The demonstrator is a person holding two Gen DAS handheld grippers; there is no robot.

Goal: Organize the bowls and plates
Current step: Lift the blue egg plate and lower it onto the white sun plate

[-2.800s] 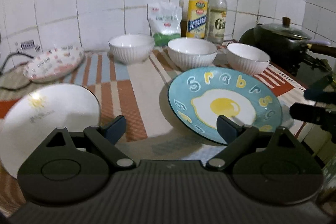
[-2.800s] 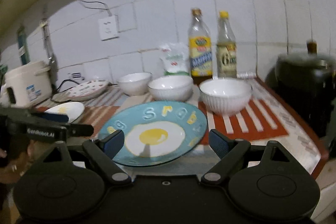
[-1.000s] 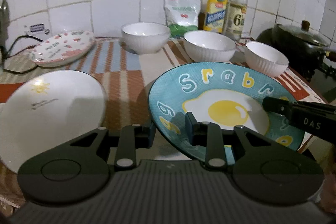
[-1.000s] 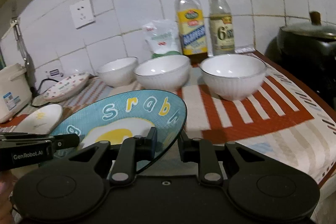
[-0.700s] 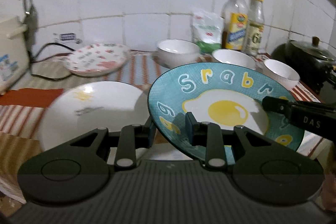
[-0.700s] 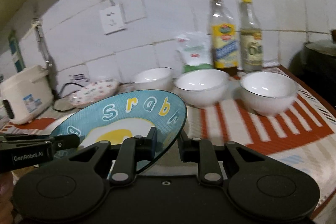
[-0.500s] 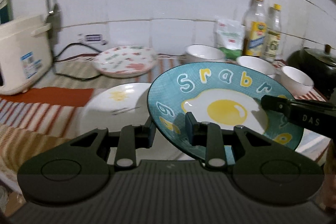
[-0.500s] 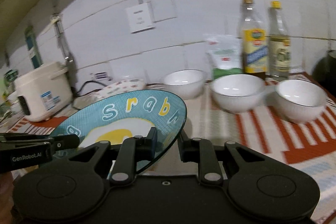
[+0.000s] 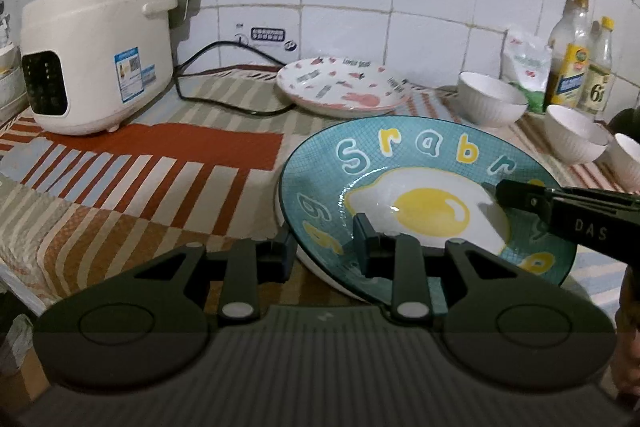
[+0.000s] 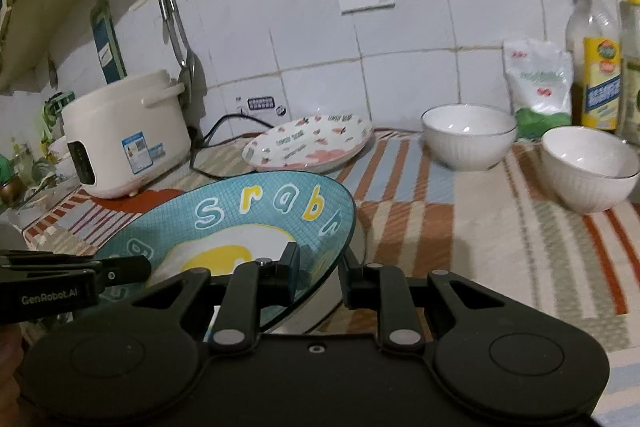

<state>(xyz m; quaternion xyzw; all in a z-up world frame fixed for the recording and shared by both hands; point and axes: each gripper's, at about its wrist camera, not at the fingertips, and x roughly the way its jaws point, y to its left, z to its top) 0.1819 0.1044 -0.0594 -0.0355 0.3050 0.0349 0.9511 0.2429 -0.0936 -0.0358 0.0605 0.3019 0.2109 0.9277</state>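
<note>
I have the blue egg plate lifted off the worktop, carried between both tools. My left tool pinches its near left rim, and my right tool pinches the opposite rim, one pad above and one below on each side. The plate hangs tilted over the near middle of the worktop, with a white edge showing just beneath it at the near side; I judge that to be a white plate lying under it, though most of it is hidden.

The step in hand looks like stacking the plates. Next I need to level the blue plate, centre it over whatever lies below, lower it gently and only then let both tools spread together, so it does not drop or slide.

Counting: three plates if that white edge is one, the third being the pink patterned plate at the far side. Three white bowls stand at the far right, two bottles behind them, one rice cooker at the far left.
</note>
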